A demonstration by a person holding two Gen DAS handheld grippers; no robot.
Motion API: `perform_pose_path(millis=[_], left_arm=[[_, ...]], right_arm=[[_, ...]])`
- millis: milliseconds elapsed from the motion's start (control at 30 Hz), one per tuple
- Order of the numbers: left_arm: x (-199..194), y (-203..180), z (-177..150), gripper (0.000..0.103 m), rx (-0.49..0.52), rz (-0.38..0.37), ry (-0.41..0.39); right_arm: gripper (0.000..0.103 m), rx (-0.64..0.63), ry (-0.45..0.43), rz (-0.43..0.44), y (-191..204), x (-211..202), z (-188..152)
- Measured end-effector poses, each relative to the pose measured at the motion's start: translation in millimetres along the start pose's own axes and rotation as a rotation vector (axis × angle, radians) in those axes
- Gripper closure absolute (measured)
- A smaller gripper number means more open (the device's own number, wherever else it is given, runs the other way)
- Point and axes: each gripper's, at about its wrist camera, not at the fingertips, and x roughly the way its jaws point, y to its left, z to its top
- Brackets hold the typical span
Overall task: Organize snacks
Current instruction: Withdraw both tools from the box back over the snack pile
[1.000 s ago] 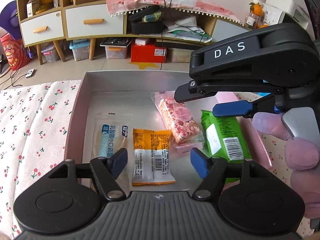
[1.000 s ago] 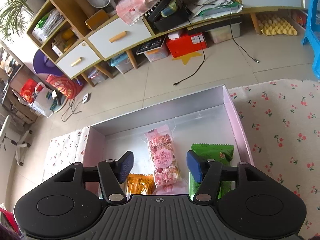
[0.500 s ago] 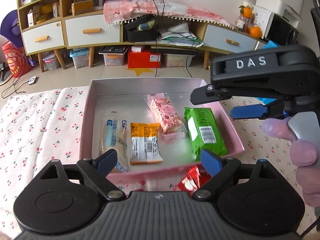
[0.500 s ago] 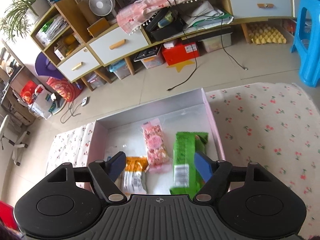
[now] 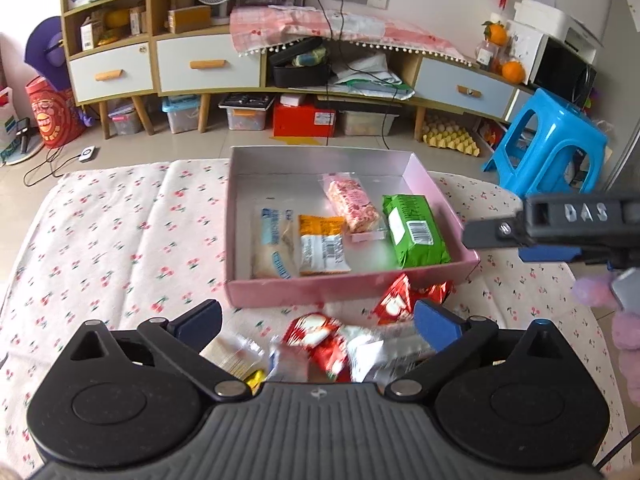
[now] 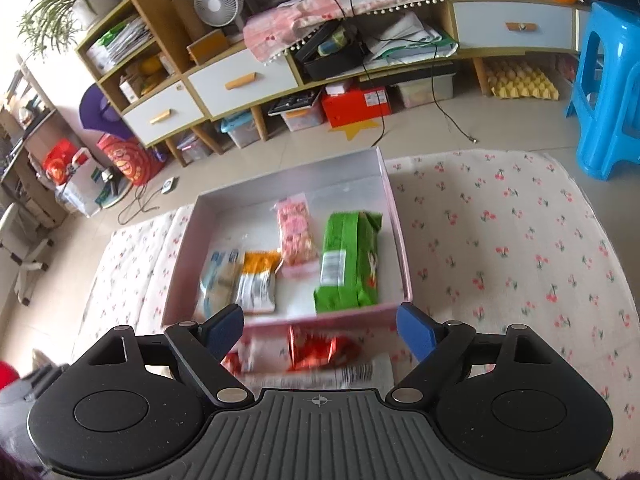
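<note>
Box held four packs; both grippers, left and right, gaped wide and empty, between picks; next likely a red pack beside it.

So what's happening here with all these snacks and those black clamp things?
A person is sorting snacks into a pink box using two handheld grippers. Four packets already lie in it: a blue-and-white one, an orange one, a pink one and a green one. More wrappers, some red, lie on the cherry-print cloth in front. The left gripper and right gripper are both open and hold nothing.
</note>
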Motion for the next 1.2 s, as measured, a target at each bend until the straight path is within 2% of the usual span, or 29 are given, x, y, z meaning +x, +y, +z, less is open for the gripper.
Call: perform_pose_path(millis=[367, 433, 567, 767, 933, 1200], left_arm=[[-15, 31, -32, 0.000, -0.015, 0.101, 0.031], [-15, 41, -36, 0.000, -0.038, 0.131, 0.058], [-19, 63, -43, 0.001, -0.099, 0.153, 0.093], [-22, 80, -58, 0.001, -0.214, 0.180, 0.141], [-12, 75, -63, 0.001, -0.353, 0.135, 0.196], [12, 40, -58, 0.005, -0.354, 0.215, 0.189]], right_arm=[[0.013, -0.046, 0.013, -0.033, -5, -15, -49], [0.013, -0.063, 0.030, -0.035, -7, -14, -59], [0.013, -0.148, 0.061, -0.103, -3, -14, -71], [0.013, -0.124, 0.095, -0.112, -15, -15, -79], [0.013, -0.077, 0.149, -0.141, -29, -6, -81], [0.013, -0.066, 0.196, -0.177, -35, 5, -84]])
